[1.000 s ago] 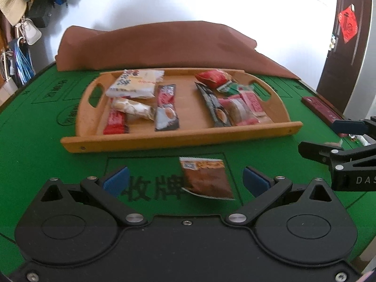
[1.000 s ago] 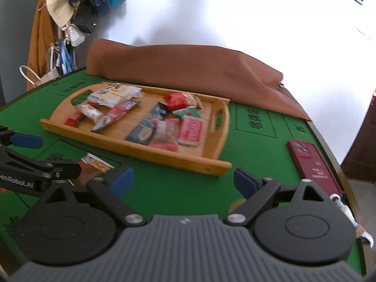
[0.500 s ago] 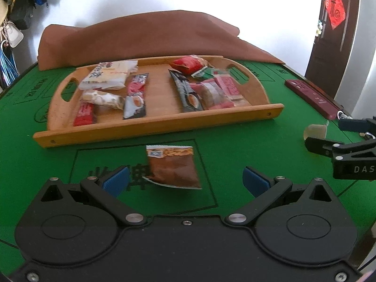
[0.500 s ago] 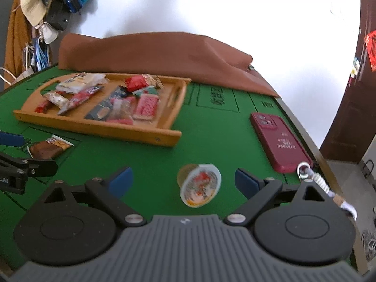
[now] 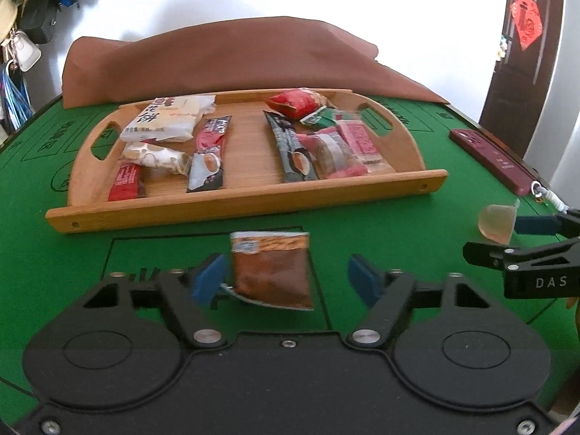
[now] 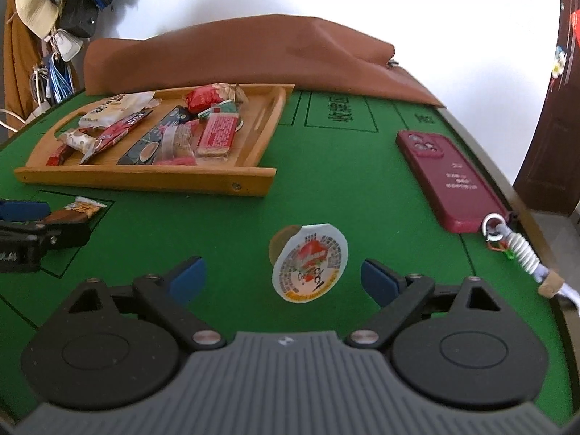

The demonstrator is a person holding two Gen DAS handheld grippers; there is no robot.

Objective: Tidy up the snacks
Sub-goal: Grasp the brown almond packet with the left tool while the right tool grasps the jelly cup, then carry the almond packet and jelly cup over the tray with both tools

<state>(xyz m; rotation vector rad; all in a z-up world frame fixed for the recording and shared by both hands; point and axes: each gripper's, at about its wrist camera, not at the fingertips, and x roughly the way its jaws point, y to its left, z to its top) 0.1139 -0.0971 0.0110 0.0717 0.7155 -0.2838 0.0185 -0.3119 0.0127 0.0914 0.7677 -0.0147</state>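
L gripper (image 5: pixel 286 277) is closing round the brown packet (image 5: pixel 271 272) lying on the felt just before the tray (image 5: pixel 250 199); pads aren't gripping yet. R gripper (image 6: pixel 283 276) is hanging wide round the jelly cup (image 6: pixel 308 261). Better squeeze mid-packet, square, w/o crushing.

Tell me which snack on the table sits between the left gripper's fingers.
The brown packet, lying flat on the green felt before the tray. The jelly cup sits by the right gripper; the rest are in the tray.
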